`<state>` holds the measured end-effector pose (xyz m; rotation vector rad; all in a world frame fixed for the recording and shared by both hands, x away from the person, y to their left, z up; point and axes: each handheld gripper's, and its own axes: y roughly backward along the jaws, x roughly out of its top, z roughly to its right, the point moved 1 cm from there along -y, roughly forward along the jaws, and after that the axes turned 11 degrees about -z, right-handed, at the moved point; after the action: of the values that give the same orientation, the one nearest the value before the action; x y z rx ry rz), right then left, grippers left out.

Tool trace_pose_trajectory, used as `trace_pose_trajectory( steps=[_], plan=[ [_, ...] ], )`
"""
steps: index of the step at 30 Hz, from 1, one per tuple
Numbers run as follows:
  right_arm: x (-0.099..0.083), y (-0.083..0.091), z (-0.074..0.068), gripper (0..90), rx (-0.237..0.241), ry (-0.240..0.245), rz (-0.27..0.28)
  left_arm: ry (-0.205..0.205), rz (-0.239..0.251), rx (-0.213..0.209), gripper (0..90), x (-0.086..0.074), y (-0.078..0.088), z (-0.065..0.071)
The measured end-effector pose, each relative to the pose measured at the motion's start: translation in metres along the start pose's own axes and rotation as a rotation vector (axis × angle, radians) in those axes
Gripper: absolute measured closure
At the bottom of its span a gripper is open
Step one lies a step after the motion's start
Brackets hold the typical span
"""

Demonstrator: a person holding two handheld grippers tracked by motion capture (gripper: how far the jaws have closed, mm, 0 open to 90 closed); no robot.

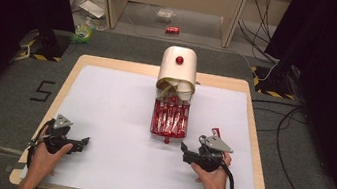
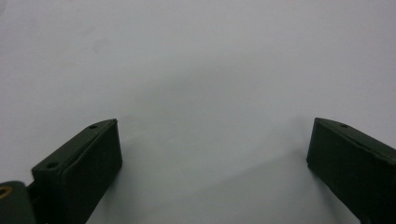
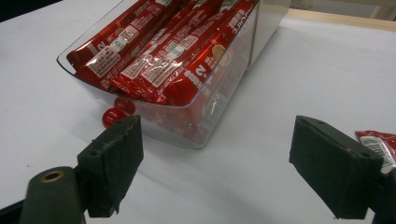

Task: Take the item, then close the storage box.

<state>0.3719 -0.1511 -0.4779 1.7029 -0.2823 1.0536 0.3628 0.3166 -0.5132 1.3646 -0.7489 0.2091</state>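
Glossy red foil sachets [image 3: 159, 60] fill a clear smooth plastic drawer [image 3: 205, 126]; matt white sheet [image 1: 112, 116] covers the wooden table [image 1: 80, 61].

Packets [image 3: 173, 60] in drawer [image 3: 219, 116]; right tool [image 1: 189, 154] beside; left tool [image 1: 77, 142] well apart.

white mat [image 1: 117, 117] on wooden table [image 1: 252, 132] | red can [image 1: 172, 30] on floor | cables [image 1: 288, 158]

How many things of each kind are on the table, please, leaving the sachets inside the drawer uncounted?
cream cabinet: 1
clear drawer: 1
red knobs: 2
loose red sachet: 1
claws, both open: 2 (left claw, right claw)
Total: 7
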Motion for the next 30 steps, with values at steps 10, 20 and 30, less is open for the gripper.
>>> trace_pose_trajectory(
  steps=[10,20,30],
  plan=[
    [0.001,-0.003,-0.001,18.0,0.006,0.001,-0.001,0.0,0.0,0.0,2.4,0.0,0.0,0.0],
    [0.002,-0.007,-0.001,18.1,0.006,0.003,-0.005,0.0,0.0,0.002,2.4,0.0,0.0,0.0],
    [0.002,-0.012,-0.001,18.2,-0.002,0.005,-0.012,0.0,0.0,0.003,2.4,0.0,0.0,0.0]
  ],
)
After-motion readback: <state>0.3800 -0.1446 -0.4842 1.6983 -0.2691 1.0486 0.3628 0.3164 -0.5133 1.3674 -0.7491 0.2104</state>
